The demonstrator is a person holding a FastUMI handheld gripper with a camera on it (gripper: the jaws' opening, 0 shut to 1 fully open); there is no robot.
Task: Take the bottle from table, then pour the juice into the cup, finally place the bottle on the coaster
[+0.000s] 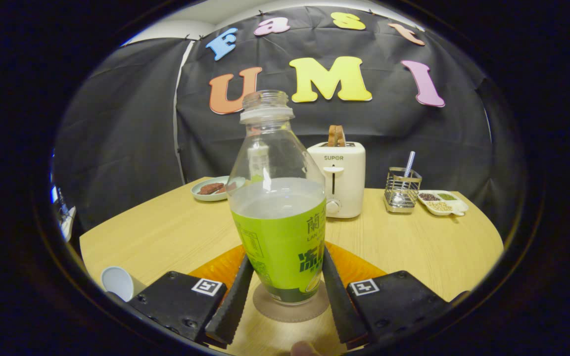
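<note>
The jaws (285, 291) clamp the bottle (277, 207) low on its label, both fingers pressing its sides. It stands upright on the coaster (290, 309) on the surface (413, 247), uncapped and about half full: probably light, thin-walled and slick, so grip the labelled body gently, not the neck.

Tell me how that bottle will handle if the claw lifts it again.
The bottle, between the claw fingers on the coaster, is roughly half full, so probably moderately heavy. With no cap, tilting would likely spill. Its smooth label may slip, and thin clear plastic might flex under pressure.
</note>
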